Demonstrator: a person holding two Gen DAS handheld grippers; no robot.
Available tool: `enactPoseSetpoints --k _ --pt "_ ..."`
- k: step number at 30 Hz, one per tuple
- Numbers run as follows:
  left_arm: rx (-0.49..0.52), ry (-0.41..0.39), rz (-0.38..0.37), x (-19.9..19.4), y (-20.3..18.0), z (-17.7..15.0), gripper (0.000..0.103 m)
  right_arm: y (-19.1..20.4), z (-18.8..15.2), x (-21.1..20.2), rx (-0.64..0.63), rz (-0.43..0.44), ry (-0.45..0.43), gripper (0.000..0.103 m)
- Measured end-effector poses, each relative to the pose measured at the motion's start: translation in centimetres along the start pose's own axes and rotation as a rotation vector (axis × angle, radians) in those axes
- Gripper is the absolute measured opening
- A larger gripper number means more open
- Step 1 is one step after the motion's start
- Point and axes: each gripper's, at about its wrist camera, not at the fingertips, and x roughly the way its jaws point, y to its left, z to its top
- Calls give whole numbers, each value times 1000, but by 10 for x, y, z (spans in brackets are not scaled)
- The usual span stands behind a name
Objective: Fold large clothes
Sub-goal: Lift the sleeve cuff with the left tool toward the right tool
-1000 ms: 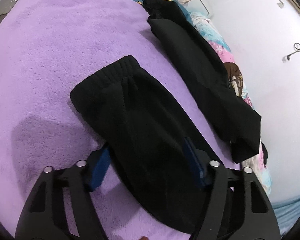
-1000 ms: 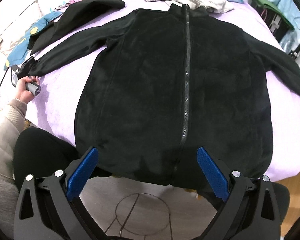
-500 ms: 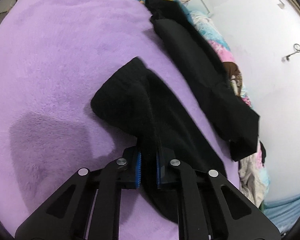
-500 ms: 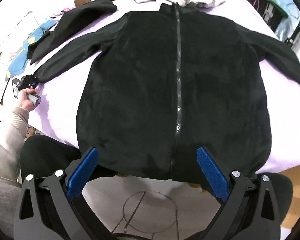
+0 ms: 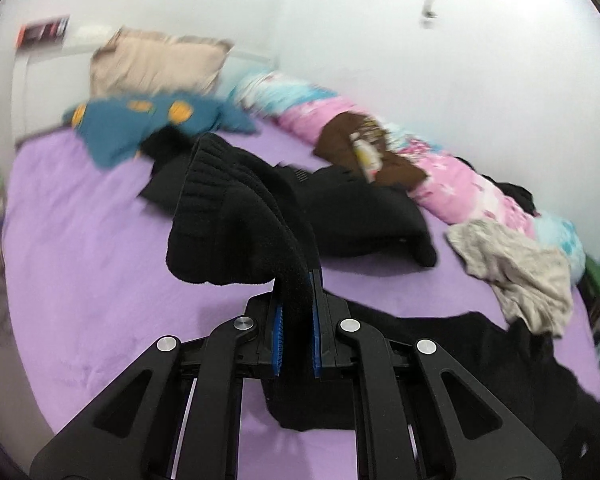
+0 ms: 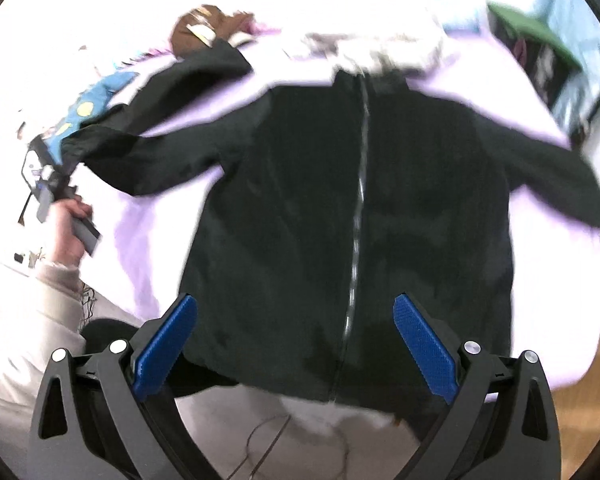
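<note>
Black sleeve [image 5: 240, 216] between raised left fingers [image 5: 277, 332]

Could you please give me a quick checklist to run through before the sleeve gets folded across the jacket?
1. Left gripper shut on the sleeve cuff: ok.
2. Cuff lifted off the purple bedspread: ok.
3. Right gripper open, holding nothing: ok.
4. Black jacket lying flat, zip closed and straight: ok.
5. Other sleeve spread out: ok; its cuff runs out of view, cannot tell.
6. Folding area free of the loose grey garment: cannot tell.
</note>
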Motion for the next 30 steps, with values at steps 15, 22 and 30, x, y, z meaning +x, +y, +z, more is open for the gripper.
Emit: enactPoseSetpoints --k 15,22,30 --pt "323 -239 -76 -77 -169 -40 9 96 143 -74 -120 119 -25 97" --pt "429 -293 -134 -97 -207 -61 9 113 212 -37 44 239 93 97" --pt "561 -400 -179 -126 -240 -87 9 113 256 23 146 218 236 97"
